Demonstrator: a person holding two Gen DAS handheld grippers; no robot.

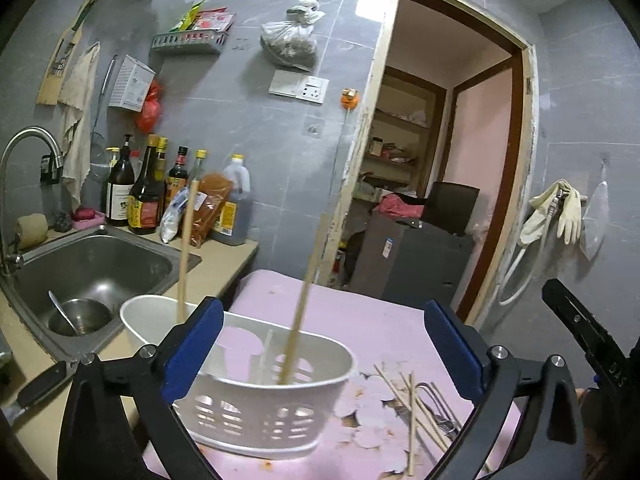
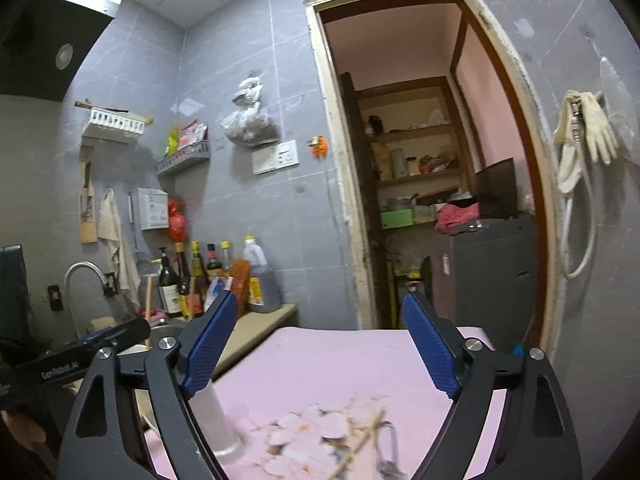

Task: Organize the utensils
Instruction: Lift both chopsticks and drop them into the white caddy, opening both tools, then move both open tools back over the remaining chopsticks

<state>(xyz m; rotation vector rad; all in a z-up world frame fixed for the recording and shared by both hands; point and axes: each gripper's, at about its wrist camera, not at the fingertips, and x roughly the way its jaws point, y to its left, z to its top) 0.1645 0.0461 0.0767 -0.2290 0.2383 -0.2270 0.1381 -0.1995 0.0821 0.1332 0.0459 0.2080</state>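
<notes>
gripper (image 1: 322, 348) wide, chopsticks (image 1: 298, 312) in caddy (image 1: 256, 412)

A utensil basket (image 1: 256, 408) stands on the table (image 1: 360, 320), two chopsticks (image 1: 300, 304) leaning upright in it. To its right more chopsticks (image 1: 412, 404) lie loose on the tabletop, across some metal cutlery (image 1: 440, 412). Left of the table runs a counter with a sink (image 1: 92, 264), a bowl (image 1: 80, 316) in it, and bottles (image 1: 148, 192) behind against the wall; a doorway (image 1: 440, 160) opens beyond the table.
</notes>
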